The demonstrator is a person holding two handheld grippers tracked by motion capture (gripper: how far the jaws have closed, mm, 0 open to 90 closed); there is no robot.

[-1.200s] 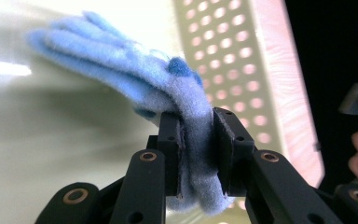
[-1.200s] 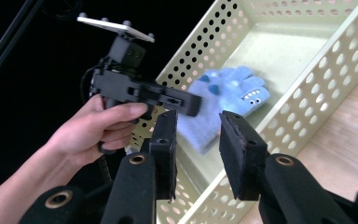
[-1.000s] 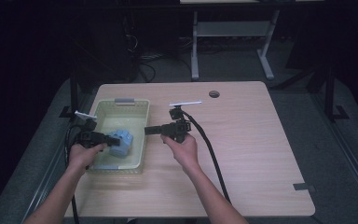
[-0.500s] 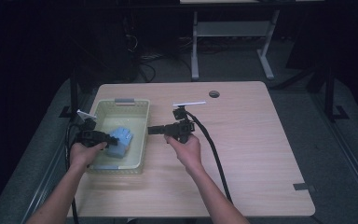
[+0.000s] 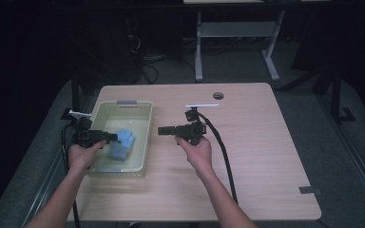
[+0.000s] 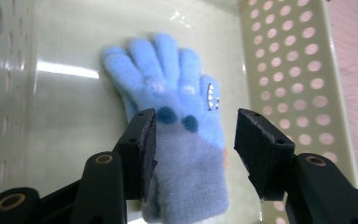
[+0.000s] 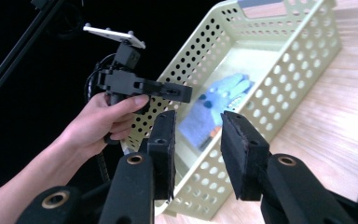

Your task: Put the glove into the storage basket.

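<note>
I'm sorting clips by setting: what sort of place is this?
Probably a lab or workshop set up for recording: a lone wooden table in a dark room, cables on the floor behind it, and a metal-framed bench farther back.

Left hand-held gripper [image 6: 193, 140] has just been opening, jaws apart, gripping nothing.

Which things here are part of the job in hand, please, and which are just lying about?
In the job:
blue glove, lying in the basket
pale green basket
left claw, jaws just opened, apart over the glove

Lying about:
grey tape strip on the table
</note>
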